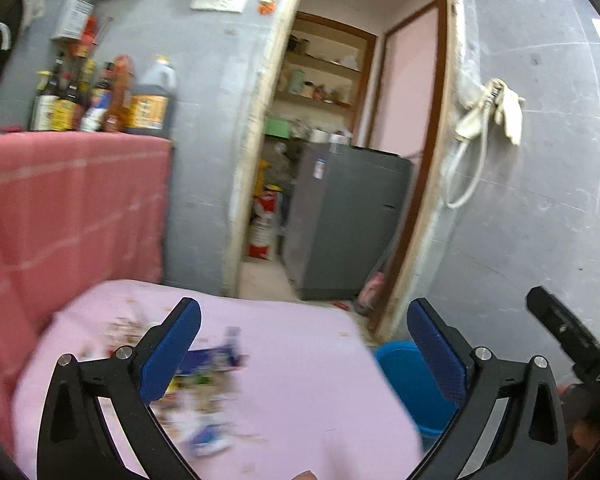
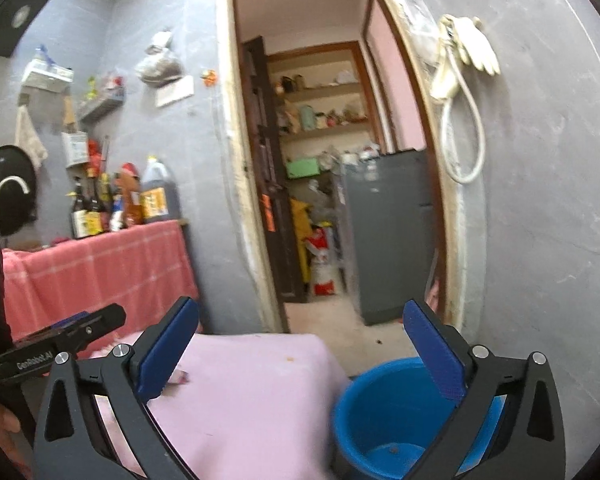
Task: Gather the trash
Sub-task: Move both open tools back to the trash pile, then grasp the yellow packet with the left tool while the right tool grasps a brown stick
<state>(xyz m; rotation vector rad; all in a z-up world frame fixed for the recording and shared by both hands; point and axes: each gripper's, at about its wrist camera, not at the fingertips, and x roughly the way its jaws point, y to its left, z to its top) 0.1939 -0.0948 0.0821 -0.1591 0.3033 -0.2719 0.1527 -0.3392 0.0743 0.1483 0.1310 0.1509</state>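
Blurred trash, wrappers and crumbs (image 1: 204, 368), lies scattered on a table with a pink cloth (image 1: 300, 360), seen in the left wrist view. My left gripper (image 1: 304, 344) is open and empty above the table, its left finger over the wrappers. A blue bucket (image 2: 384, 412) stands on the floor right of the table; it also shows in the left wrist view (image 1: 412, 384). My right gripper (image 2: 300, 344) is open and empty, hovering over the pink cloth's (image 2: 240, 392) right edge and the bucket. One small scrap (image 2: 180, 377) lies by its left finger.
A counter with a red checked cloth (image 1: 72, 208) holds sauce bottles (image 1: 100, 96) at the left. A doorway ahead leads to a pantry with a grey fridge (image 1: 340, 220) and shelves. Grey tiled walls; gloves and a hose (image 2: 460, 80) hang on the right.
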